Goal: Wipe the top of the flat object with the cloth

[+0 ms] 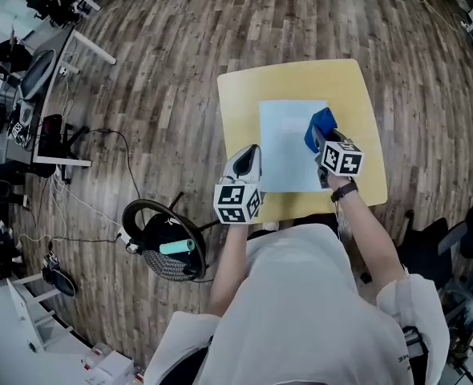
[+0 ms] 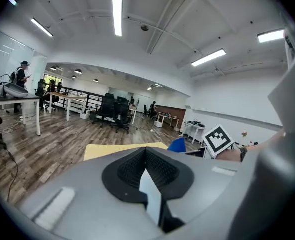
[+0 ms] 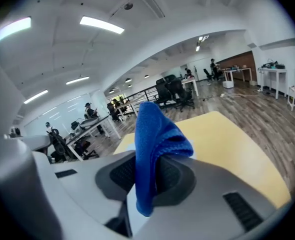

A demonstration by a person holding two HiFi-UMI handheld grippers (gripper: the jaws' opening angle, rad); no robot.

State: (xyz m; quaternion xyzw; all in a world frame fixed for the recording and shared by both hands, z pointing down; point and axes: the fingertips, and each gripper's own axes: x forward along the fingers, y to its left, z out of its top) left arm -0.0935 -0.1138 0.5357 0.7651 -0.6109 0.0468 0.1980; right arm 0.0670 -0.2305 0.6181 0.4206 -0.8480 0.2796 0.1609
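the pale blue flat sheet (image 1: 286, 147) lies flat in the middle of a yellow table (image 1: 301, 79) on a wood-plank floor (image 1: 164, 70). the right gripper (image 1: 317, 140) is clenched on a bright blue cloth (image 1: 321, 124). in the right gripper view the cloth (image 3: 155, 134) stands up out of the pinch of the closed jaws and folds over at its top, with the yellow tabletop (image 3: 227, 144) beyond it. from the head view the cloth sits at the sheet's right edge, over its far half, though contact with the surface cannot be judged. the left gripper (image 1: 249, 156) sits at the sheet's near left edge, close to the table's front. in the left gripper view its jaws (image 2: 147, 171) are drawn together with nothing between them, and the blue cloth (image 2: 177, 145) and the right gripper's marker cube (image 2: 218, 139) show beyond it. a black round-based stand (image 1: 164, 247) is on the floor to the left of the table.
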